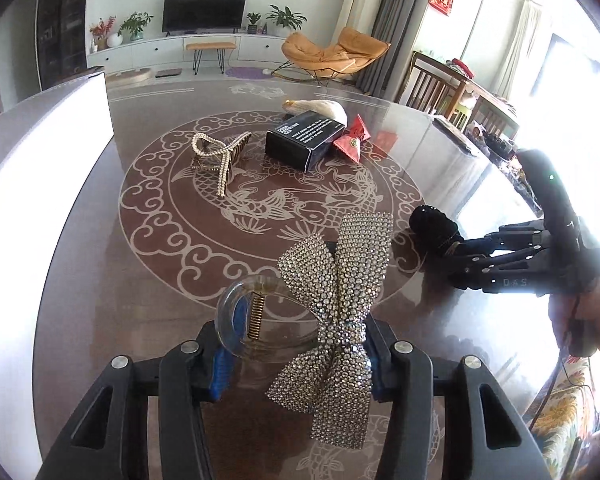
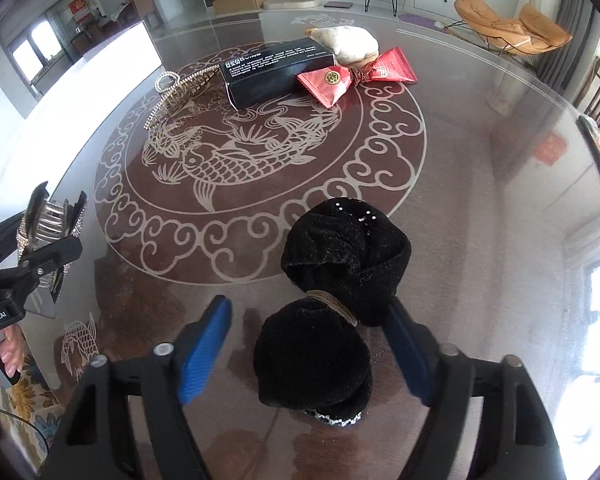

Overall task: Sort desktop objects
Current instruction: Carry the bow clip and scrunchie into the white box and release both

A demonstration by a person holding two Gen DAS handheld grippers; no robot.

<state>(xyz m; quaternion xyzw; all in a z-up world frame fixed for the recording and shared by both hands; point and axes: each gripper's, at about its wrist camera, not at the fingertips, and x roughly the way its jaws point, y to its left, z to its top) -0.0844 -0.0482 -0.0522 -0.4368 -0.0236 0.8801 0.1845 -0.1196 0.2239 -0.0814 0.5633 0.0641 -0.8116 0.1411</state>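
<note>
Where the left view hides it, right claw (image 2: pixel 306 344) gap beside black bow (image 2: pixel 332 296).

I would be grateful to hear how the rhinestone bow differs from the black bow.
The rhinestone bow glitters silver; the black bow is matte velvet. The rhinestone bow carries a clear clip, while none shows on the black bow. Both sit between tongs, cinched at the middle.

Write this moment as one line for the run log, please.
left claw: shut on rhinestone bow clip | right claw: black velvet bow between fingers, grip unclear | black box: untouched
</note>
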